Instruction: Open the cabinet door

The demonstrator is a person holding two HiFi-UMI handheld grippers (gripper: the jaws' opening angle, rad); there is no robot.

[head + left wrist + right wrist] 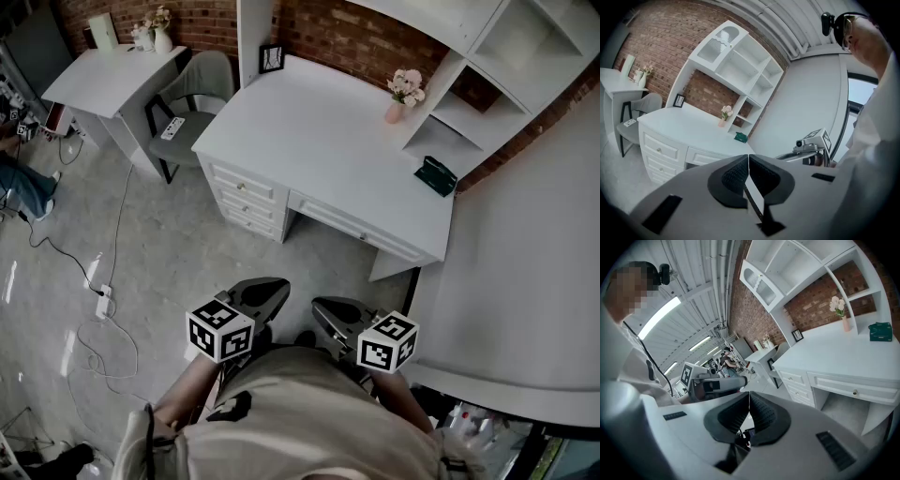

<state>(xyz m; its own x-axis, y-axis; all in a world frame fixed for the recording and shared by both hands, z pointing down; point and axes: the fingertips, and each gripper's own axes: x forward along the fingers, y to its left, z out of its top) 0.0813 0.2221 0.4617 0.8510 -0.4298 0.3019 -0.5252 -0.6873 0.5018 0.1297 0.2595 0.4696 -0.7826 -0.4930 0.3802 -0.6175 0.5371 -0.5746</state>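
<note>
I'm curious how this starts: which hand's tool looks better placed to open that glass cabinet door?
Left, slightly. The cabinet door caps the shelf unit's left end, the left tool's side. Both tools are shut and far from it; the right tool sits further right.

The white table (319,141) stands ahead of the left tool (260,298) and the right tool (336,317), well apart from both. At the back of its top, far ahead of the left tool, a small black picture frame (271,58) stands upright. Ahead and to the right of the right tool stands a pink vase (395,112) with pale flowers, near the white shelf unit (466,112) on the table's right end. A dark green box (436,175) lies by the unit's foot, nearer the right tool than the vase is. On the grey floor (178,253), left of the left tool, lie a white power strip (103,304) and loose cables (94,361).
</note>
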